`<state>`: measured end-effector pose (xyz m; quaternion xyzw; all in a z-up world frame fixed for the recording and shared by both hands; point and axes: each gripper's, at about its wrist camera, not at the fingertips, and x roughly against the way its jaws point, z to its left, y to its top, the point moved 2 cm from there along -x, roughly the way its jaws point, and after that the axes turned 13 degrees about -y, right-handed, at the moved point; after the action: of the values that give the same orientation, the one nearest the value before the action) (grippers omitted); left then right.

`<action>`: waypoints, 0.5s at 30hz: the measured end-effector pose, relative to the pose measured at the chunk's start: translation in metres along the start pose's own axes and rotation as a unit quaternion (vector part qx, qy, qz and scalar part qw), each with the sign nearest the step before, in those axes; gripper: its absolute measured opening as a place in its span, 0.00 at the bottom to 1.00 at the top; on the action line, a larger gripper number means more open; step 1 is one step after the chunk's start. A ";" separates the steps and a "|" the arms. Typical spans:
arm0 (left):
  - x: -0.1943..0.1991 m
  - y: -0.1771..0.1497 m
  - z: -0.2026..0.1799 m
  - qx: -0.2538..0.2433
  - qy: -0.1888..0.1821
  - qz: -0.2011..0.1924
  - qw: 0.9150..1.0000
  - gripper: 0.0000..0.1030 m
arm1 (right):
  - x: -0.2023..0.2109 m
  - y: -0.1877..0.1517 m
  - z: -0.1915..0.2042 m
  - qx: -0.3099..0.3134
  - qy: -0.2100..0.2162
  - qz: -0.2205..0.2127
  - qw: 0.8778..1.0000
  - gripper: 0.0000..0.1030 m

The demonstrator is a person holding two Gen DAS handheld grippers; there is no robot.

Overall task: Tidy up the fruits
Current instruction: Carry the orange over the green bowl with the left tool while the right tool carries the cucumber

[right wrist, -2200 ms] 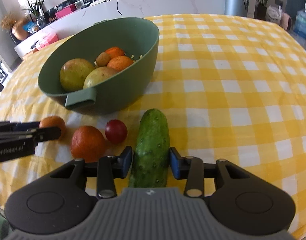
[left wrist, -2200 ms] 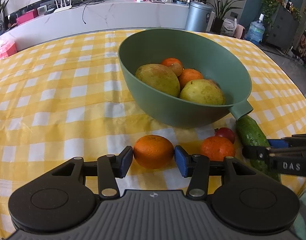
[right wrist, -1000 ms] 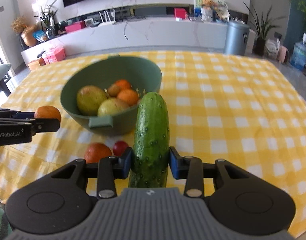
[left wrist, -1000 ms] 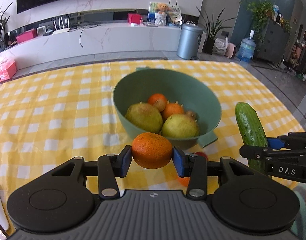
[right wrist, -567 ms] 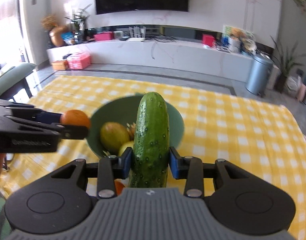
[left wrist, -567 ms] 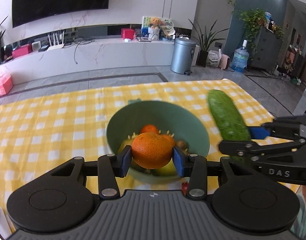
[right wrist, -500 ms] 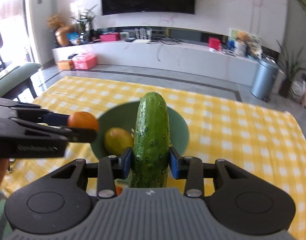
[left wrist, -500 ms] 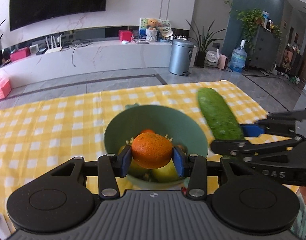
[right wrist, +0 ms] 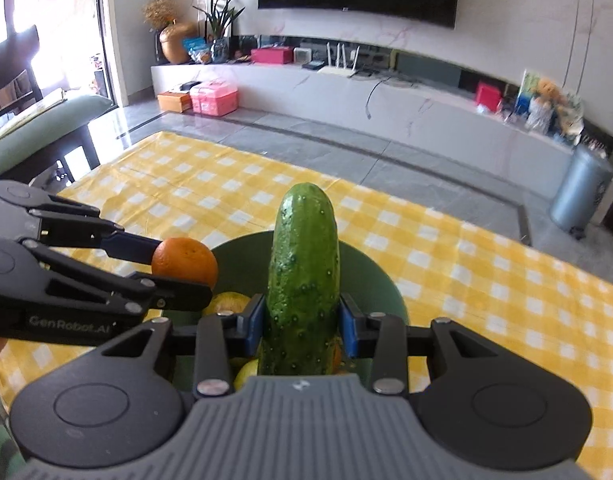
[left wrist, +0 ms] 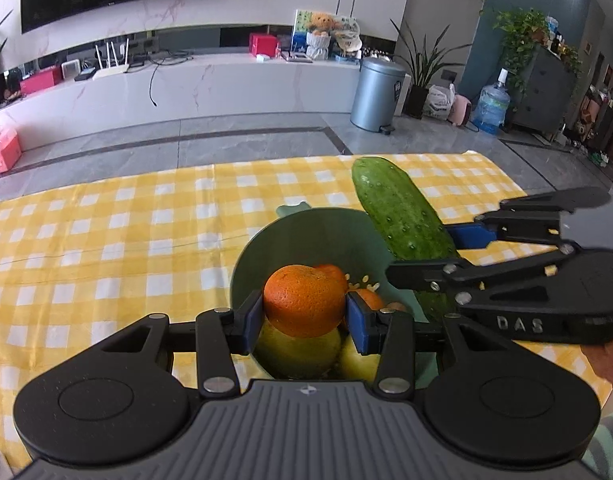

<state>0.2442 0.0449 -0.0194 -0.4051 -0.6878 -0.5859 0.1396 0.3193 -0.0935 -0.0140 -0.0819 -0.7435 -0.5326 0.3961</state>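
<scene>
1. Both picks done since ~2 s back: orange (left wrist: pixel 304 300) and cucumber (right wrist: pixel 302 292) were lying on the checked cloth (left wrist: pixel 106 248) in front of the bowl (left wrist: pixel 250 256), jaws open around them. Now both off the table, up in the air.
2. Left gripper (left wrist: pixel 304 312) clamped on orange, blue pads tight on both sides. No change in grip over last sec.
3. Right gripper (right wrist: pixel 301 322) clamped on cucumber, low on its length; most of it sticks out past the pads. Grip steady too.
4. Both carried up and fwd; bowl now sits right below/behind each held item in both wrist views. Right gripper (left wrist: pixel 458 264) has swung in close beside the left, cucumber leaning over the bowl's right rim in left view.
5. Meaning: transport phase nearly done, drop into bowl looks next. Not released yet.
6. Risk (judgement): grippers close together, could bump on release; better one at a time.
7. Orange: round, bright, dimpled skin, no damage seen. Cucumber: thick, dark green, bumpy, blunt tip.
8. Bowl: green plastic w/ lip tab at far rim, already holds yellow-green fruit (left wrist: pixel 294 352) and smaller oranges. Room tight; cucumber likely ends up across the top.
9. Remaining table fruit seen earlier: hidden now, can't tell.
</scene>
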 end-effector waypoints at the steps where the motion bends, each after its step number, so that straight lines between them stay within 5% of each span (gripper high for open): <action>1: 0.000 0.000 0.002 -0.003 0.000 0.003 1.000 0.48 | -0.006 0.001 -0.001 -0.002 0.006 0.004 1.000 0.34; 15: -0.027 -0.003 0.004 -0.027 0.001 0.032 0.999 0.48 | -0.067 0.007 0.001 0.075 0.005 0.066 0.995 0.35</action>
<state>0.2603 0.0375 -0.0409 -0.4301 -0.6578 -0.6003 0.1482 0.3680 -0.0697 -0.0542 -0.0980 -0.7725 -0.4481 0.4392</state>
